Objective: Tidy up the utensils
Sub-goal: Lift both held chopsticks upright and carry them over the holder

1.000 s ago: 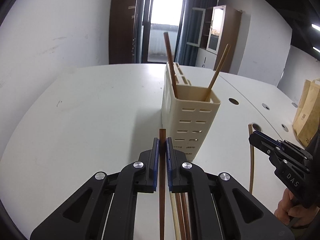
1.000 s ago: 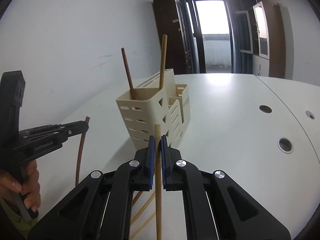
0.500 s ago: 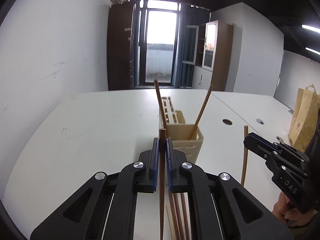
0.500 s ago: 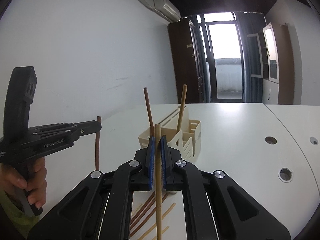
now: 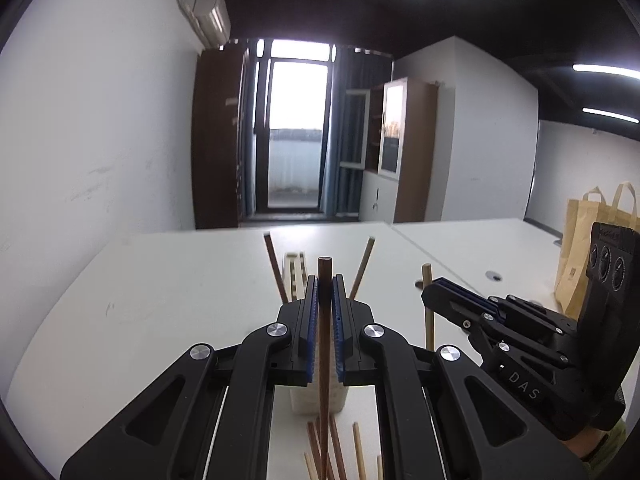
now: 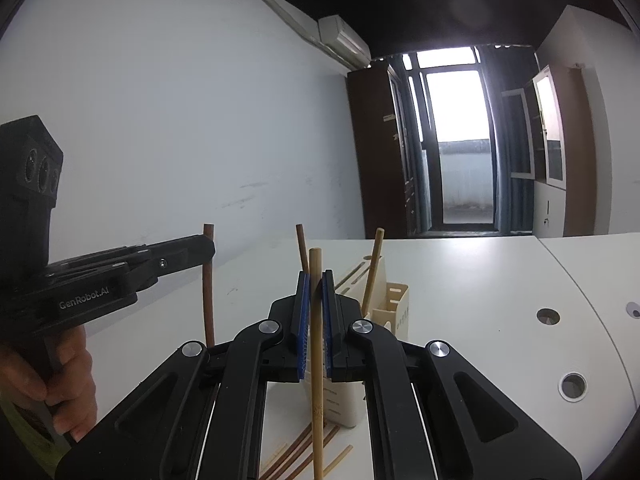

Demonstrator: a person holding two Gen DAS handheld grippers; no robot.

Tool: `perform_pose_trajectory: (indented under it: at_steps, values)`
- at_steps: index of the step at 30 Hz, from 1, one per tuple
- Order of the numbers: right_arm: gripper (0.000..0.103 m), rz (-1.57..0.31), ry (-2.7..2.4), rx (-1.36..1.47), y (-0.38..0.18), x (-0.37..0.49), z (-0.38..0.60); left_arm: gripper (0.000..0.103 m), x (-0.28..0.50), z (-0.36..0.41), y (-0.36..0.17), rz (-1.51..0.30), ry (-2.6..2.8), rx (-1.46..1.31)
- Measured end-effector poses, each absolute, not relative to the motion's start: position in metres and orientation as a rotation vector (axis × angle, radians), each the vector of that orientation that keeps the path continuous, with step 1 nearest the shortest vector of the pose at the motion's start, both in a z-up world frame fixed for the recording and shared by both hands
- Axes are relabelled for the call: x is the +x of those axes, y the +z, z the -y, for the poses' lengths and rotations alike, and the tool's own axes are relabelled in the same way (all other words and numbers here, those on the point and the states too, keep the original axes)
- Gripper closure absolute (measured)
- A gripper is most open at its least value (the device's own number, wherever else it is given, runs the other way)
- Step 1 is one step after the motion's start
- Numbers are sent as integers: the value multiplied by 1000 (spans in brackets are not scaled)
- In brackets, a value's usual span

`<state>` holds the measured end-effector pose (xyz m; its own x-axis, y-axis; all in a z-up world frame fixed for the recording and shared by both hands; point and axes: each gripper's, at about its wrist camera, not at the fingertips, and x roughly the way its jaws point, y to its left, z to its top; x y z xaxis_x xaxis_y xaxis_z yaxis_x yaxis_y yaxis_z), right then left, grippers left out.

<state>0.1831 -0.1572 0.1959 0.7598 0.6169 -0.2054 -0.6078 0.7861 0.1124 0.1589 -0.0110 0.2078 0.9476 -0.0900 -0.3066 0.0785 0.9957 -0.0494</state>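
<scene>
My left gripper (image 5: 325, 280) is shut on a dark brown chopstick (image 5: 325, 360), held upright above the table. My right gripper (image 6: 316, 276) is shut on a light bamboo chopstick (image 6: 316, 360), also upright. A cream utensil holder (image 6: 394, 312) stands on the white table (image 6: 480, 280) just behind both grippers, mostly hidden by the fingers; it also shows in the left wrist view (image 5: 294, 276). One dark chopstick (image 5: 274, 268) and one light chopstick (image 5: 362, 268) lean inside it. The right gripper shows in the left wrist view (image 5: 428, 292), the left gripper in the right wrist view (image 6: 208, 248).
Several loose chopsticks (image 5: 336, 452) lie on the table in front of the holder, also in the right wrist view (image 6: 304, 452). A brown paper bag (image 5: 580, 252) stands at the right. Cable holes (image 6: 572, 384) dot the table. A white wall (image 6: 160, 140) runs along the left.
Both grippers have risen and tilted up with their chopsticks, so the holder has dropped low behind the fingers and more of the room shows. Both stay shut.
</scene>
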Motion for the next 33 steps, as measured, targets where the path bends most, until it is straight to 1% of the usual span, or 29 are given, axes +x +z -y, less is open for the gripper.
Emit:
perform_pose_trajectory:
  at_steps: [13, 18, 23, 33]
  values:
    - [96, -94, 667, 116, 211, 199, 155, 97, 157, 7, 224, -165, -36, -44]
    - [96, -31, 661, 144, 218, 201, 157, 97, 152, 10, 233, -78, -19, -40]
    - [96, 48, 672, 171, 221, 200, 159, 97, 137, 25, 237, 45, -12, 24]
    - [96, 172, 675, 250, 228, 200, 169, 97, 117, 26, 248, 205, -5, -5]
